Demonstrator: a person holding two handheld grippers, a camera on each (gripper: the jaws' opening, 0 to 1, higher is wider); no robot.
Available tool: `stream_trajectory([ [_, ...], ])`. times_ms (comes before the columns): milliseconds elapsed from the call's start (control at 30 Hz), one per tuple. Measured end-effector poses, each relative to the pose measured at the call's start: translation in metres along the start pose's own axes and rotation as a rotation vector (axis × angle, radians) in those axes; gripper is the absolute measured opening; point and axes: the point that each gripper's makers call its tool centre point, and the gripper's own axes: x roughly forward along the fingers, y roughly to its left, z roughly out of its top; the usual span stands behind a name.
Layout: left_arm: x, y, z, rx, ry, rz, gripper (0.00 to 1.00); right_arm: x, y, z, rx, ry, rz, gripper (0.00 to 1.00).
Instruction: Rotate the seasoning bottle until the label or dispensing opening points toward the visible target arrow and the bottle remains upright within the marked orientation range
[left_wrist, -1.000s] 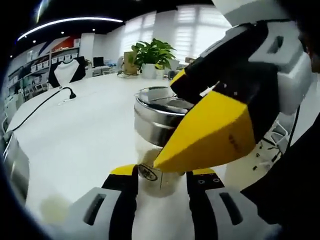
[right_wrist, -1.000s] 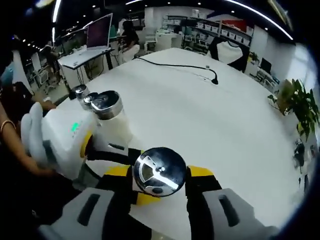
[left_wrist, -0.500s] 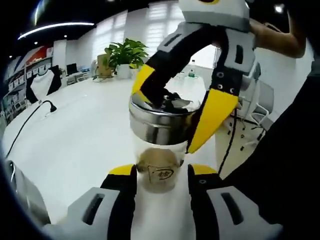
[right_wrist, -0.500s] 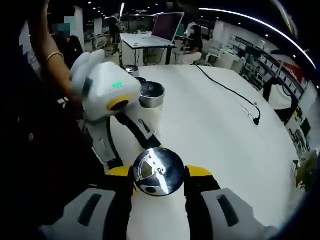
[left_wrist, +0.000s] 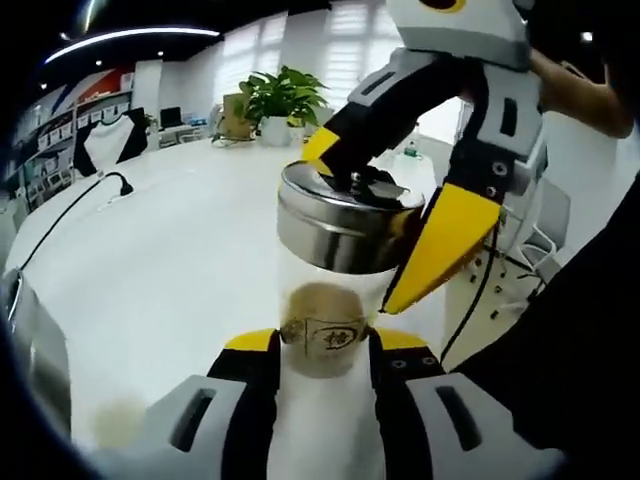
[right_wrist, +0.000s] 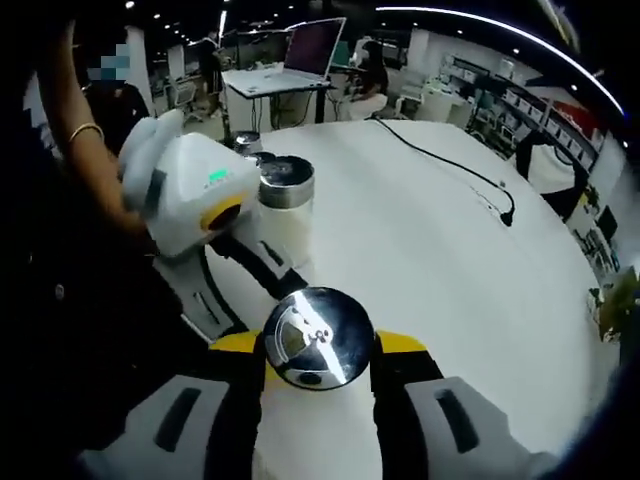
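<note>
**Seasoning bottle mid-twist, double grip**

Seasoning bottle (left_wrist: 330, 300) sits upright between left gripper (left_wrist: 323, 350) jaws, clamped on glass. Right gripper (right_wrist: 316, 352) clamps steel cap (right_wrist: 316, 336). Risk: cap unscrews or bottle tips if the lower grip slips.

I am seeing a clear glass seasoning bottle (left_wrist: 325, 345) with a shiny round steel cap (left_wrist: 345, 220) standing upright on the white worktop (left_wrist: 170, 270). A small round label on its body is facing my left view. From above, the cap's flat lid (right_wrist: 313, 337) is showing its dispensing flap.
</note>
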Motion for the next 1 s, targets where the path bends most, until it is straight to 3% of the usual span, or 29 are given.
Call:
stream_trajectory([
  [100, 0.001, 0.000, 0.000, -0.004, 0.007, 0.049, 0.37, -0.003, -0.002, 0.003, 0.065, -0.015, -0.051, 0.39],
  [333, 0.001, 0.003, 0.000, -0.006, -0.004, 0.085, 0.37, -0.006, -0.005, 0.007, 0.229, -0.059, -0.134, 0.41],
  [400, 0.002, 0.004, 0.000, -0.023, -0.008, 0.081, 0.37, -0.004, -0.003, 0.007, 0.215, -0.052, -0.130, 0.43],
  [533, 0.001, 0.004, -0.001, -0.033, -0.012, 0.075, 0.37, -0.005, -0.008, 0.006, 0.194, -0.040, -0.135, 0.37],
  [633, -0.003, 0.003, -0.002, -0.034, -0.012, 0.055, 0.37, -0.004, -0.007, 0.006, 0.158, -0.037, -0.090, 0.37],
  [767, -0.014, 0.003, -0.004, -0.043, -0.032, 0.040, 0.33, -0.002, -0.006, 0.008, 0.048, -0.030, -0.012, 0.37],
  [900, -0.022, -0.005, -0.008, 0.010, -0.039, 0.022, 0.33, -0.001, -0.001, 0.009, -0.069, -0.014, 0.061, 0.37],
  [1000, -0.030, -0.011, -0.020, 0.046, -0.010, 0.014, 0.35, 0.000, 0.000, 0.011, -0.125, -0.001, 0.090, 0.37],
])
